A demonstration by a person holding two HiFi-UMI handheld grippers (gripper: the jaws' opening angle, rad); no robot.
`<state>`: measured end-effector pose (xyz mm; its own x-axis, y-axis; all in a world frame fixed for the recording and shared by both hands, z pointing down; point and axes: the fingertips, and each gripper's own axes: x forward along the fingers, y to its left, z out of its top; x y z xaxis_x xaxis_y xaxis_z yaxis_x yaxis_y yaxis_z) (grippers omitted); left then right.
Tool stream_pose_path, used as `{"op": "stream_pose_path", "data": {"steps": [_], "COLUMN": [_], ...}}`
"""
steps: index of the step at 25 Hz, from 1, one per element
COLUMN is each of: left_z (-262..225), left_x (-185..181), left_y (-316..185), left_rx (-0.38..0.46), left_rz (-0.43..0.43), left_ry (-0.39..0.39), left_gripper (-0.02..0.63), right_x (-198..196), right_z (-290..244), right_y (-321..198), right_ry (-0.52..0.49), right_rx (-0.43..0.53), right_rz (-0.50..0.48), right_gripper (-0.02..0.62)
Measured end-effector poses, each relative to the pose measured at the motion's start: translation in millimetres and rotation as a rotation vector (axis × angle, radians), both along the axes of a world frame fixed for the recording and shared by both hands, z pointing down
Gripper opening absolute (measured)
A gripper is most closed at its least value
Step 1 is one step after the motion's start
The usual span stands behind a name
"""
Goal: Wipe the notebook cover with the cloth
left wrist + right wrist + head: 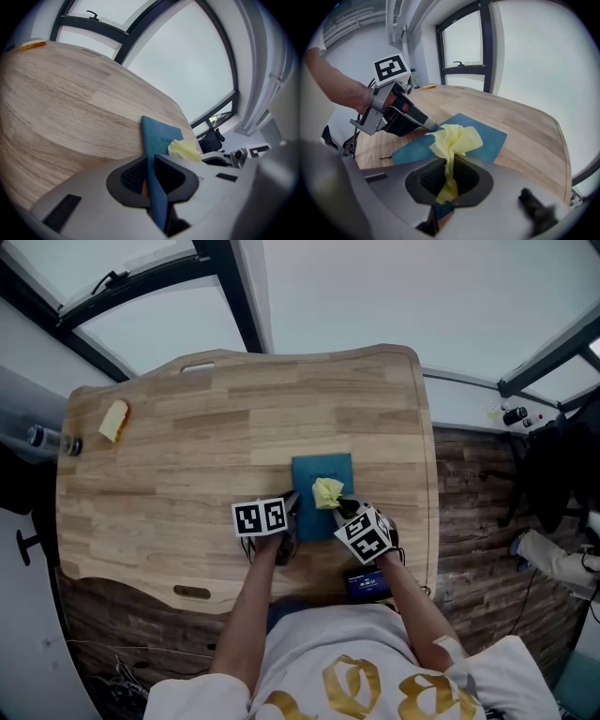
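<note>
A teal notebook (pixel 312 476) lies flat on the wooden table (pixel 187 474), near its front right. My left gripper (pixel 292 521) is shut on the notebook's (pixel 159 138) near left edge, which runs between the jaws. My right gripper (pixel 449 176) is shut on a crumpled yellow cloth (pixel 455 138). The cloth (pixel 327 491) bunches out ahead of the jaws and rests on the notebook cover (pixel 490 138). In the right gripper view the left gripper (pixel 430 124) reaches in from the left and meets the notebook's edge beside the cloth. The cloth (pixel 185 151) also shows at the right in the left gripper view.
A yellow sponge-like piece (pixel 113 420) and a small bottle (pixel 52 440) lie at the table's far left. A dark object (pixel 367 585) sits at the near edge by my right arm. Office chairs (pixel 553 474) stand on the floor to the right.
</note>
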<state>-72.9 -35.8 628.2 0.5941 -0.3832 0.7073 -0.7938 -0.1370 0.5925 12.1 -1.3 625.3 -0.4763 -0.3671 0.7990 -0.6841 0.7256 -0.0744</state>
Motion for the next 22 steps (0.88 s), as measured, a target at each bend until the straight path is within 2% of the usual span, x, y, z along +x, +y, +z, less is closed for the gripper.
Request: {"op": "stream_pose_path", "data": {"steps": [22], "left_z": [0], "left_x": [0], "left_y": [0], "left_rx": [-0.004], "left_rz": [0.006], "left_ry": [0.006], "left_gripper": [0.057], "right_x": [7], "right_z": [1], "right_y": [-77], "right_ry": [0.020], "right_rx": [0.054], "right_rz": [0.079], "right_gripper": [0.037]}}
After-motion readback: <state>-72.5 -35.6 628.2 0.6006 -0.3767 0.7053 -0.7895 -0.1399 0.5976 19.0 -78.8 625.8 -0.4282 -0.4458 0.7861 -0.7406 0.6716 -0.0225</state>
